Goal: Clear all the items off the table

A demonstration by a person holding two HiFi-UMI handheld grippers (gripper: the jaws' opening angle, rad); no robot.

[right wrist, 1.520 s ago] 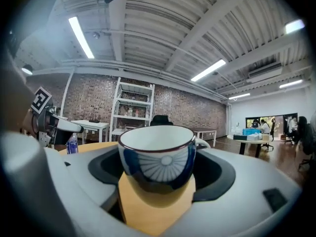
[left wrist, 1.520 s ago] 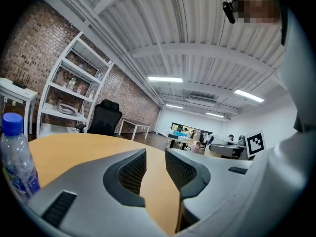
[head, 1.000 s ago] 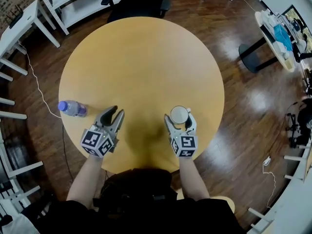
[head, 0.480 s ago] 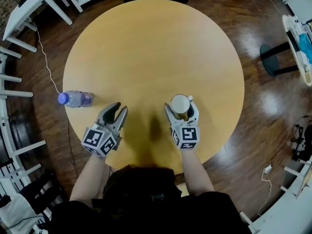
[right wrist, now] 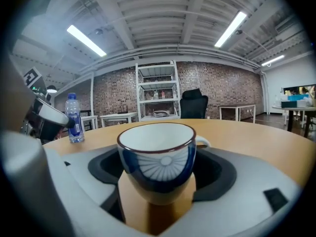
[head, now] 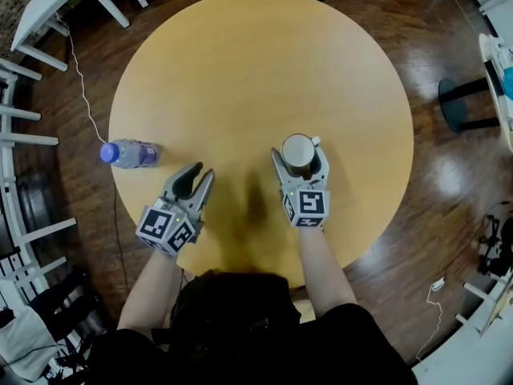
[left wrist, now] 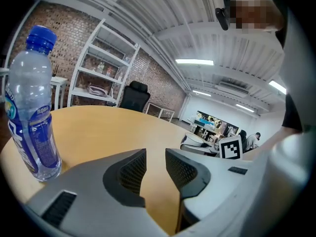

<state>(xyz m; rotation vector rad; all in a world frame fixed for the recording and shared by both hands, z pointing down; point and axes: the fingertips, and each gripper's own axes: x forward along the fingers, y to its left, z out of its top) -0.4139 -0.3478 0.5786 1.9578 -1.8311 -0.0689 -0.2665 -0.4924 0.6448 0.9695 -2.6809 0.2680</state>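
Blue-and-white cup (head: 299, 152) being gripped on the wooden worktop (head: 256, 70)
Right gripper (head: 300, 156) is pinching the empty cup by its sides; left gripper (head: 202, 171) is hovering, jaws slightly apart with nothing between, while a bottle (head: 128, 153) is standing upright at the left rim.

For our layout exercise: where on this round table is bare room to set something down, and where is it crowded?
Bare: the far half of the table, beyond water bottle and cup, and the strip between left gripper and right gripper. Crowded: the near edge around them.
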